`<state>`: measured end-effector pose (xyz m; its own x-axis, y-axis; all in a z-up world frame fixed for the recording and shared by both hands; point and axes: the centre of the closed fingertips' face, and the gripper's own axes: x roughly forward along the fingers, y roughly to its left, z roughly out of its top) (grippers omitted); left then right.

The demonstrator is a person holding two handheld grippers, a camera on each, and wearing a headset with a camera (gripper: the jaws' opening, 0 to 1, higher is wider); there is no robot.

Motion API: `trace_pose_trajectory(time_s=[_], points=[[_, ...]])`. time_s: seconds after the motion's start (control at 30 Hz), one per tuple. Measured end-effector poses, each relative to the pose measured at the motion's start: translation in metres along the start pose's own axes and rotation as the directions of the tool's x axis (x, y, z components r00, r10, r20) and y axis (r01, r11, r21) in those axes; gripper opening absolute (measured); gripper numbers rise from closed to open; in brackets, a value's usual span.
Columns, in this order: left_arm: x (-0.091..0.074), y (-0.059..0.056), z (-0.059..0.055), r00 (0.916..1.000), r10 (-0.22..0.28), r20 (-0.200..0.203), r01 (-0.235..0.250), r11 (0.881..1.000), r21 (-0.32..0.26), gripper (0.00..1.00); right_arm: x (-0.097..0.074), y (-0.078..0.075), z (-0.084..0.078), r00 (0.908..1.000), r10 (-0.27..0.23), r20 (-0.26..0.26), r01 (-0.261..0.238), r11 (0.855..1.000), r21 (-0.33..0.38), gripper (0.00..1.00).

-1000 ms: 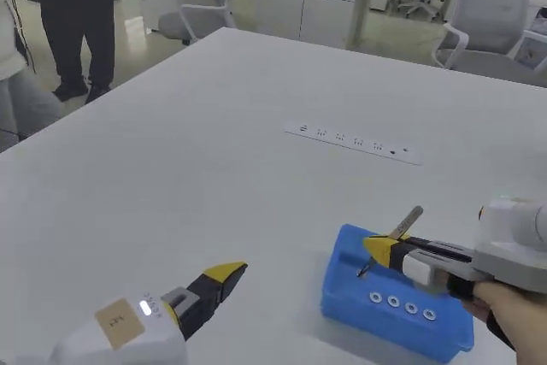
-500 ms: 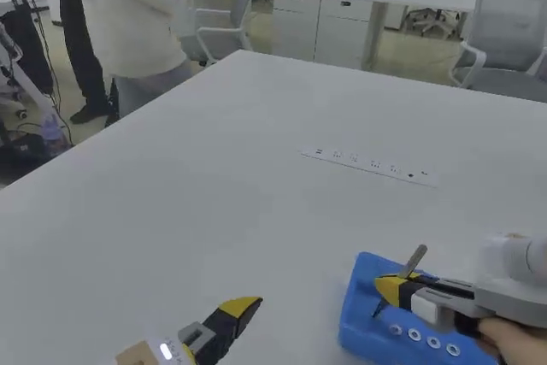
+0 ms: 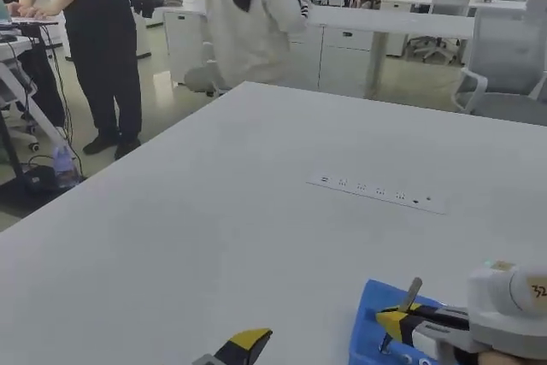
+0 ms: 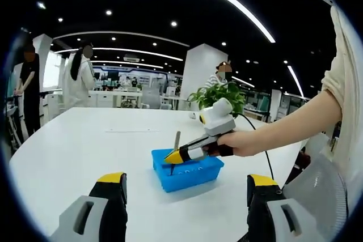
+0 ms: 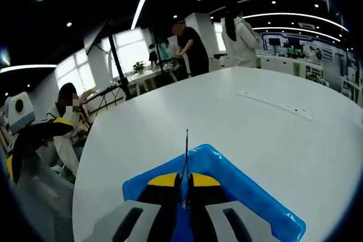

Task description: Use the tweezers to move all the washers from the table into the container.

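Right gripper (image 5: 184, 179) jaws clamped on thin metal tweezers (image 5: 186, 151), tips down inside blue rectangular plastic container (image 5: 258, 199) on white table (image 3: 214, 211). Left gripper (image 4: 187, 178) jaws apart, idle. Washer at tips: cannot tell. Advice: ease grip low, near container floor, preventing bounce-out.

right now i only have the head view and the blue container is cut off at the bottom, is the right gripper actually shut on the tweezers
Observer: Yes. In the right gripper view the right gripper has its jaws closed together on the tweezers, which stick out over the blue container.
Operator: and the left one, open or shut
Observer: Open. The left gripper view shows the left gripper with its jaws wide apart and nothing between them.
Operator: where does the tweezers tip sit
Observer: The left gripper view shows the whole container, and the tip points down into it near one end.
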<state>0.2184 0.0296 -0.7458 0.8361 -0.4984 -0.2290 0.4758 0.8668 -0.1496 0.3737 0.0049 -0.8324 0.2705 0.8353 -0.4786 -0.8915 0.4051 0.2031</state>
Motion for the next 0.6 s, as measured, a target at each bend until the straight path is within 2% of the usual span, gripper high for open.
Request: trace_pose_trajectory(time_s=[0.07, 0.17, 0.3, 0.4, 0.6], points=[[0.000, -0.001, -0.001, 1.0000, -0.003, -0.005, 0.003, 1.000, 0.000, 0.89, -0.001, 0.000, 0.000, 1.0000, 0.001, -0.001, -0.001, 1.000, -0.009, 0.04], [0.000, -0.002, -0.002, 0.9999, -0.006, -0.008, 0.006, 1.000, -0.002, 0.89, -0.004, 0.002, 0.007, 0.9992, -0.001, 0.041, 0.000, 1.000, 0.024, 0.04], [0.001, -0.002, -0.003, 0.9999, -0.006, -0.011, 0.006, 1.000, -0.005, 0.89, -0.014, 0.000, 0.022, 0.9958, -0.019, 0.089, 0.019, 1.000, 0.006, 0.04], [0.000, -0.002, -0.002, 1.0000, -0.005, -0.008, 0.005, 1.000, -0.008, 0.89, -0.028, 0.008, 0.037, 0.9900, -0.022, 0.139, 0.022, 1.000, 0.003, 0.04], [-0.001, 0.000, 0.004, 0.9998, 0.004, 0.020, -0.004, 1.000, -0.029, 0.89, -0.062, 0.020, 0.048, 0.9826, -0.029, 0.184, 0.029, 1.000, 0.000, 0.04]])
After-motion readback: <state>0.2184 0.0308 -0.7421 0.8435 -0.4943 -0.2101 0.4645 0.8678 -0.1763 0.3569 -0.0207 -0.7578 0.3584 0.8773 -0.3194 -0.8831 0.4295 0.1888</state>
